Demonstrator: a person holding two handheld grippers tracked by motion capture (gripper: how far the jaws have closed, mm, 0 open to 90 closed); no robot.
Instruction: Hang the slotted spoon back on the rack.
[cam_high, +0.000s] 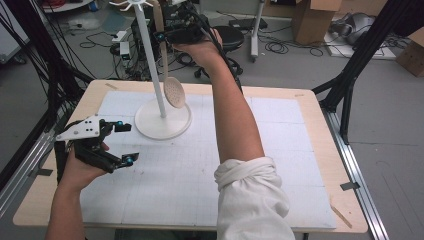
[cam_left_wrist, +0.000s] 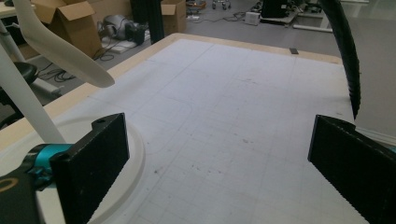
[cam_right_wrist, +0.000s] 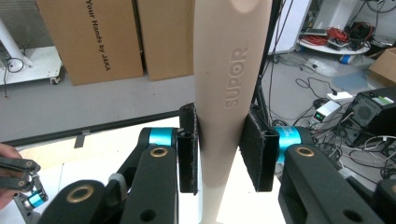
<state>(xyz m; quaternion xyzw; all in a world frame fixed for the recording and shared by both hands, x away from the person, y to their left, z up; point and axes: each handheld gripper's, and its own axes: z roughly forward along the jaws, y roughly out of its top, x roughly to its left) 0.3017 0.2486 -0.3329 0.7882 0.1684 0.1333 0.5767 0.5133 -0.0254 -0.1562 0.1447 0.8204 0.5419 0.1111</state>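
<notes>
A beige slotted spoon (cam_high: 172, 90) hangs beside the white stand's pole (cam_high: 151, 60), its perforated bowl low and its handle (cam_right_wrist: 229, 88) up, marked SUPOR. My right gripper (cam_high: 170, 36) is raised at the back of the table and shut on that handle; both pads press its sides in the right gripper view (cam_right_wrist: 223, 149). The stand's round base (cam_high: 162, 122) rests on the white mat. My left gripper (cam_high: 126, 143) hovers low at the table's left, jaws wide apart with nothing between them (cam_left_wrist: 219, 163).
A white gridded mat (cam_high: 280, 150) covers the wooden table (cam_high: 327, 165). Cardboard boxes (cam_high: 312, 17), cables, an office stool (cam_high: 231, 37) and black frame legs (cam_high: 350, 75) stand on the floor beyond the far edge. The stand's hooks (cam_high: 131, 5) spread at the pole's top.
</notes>
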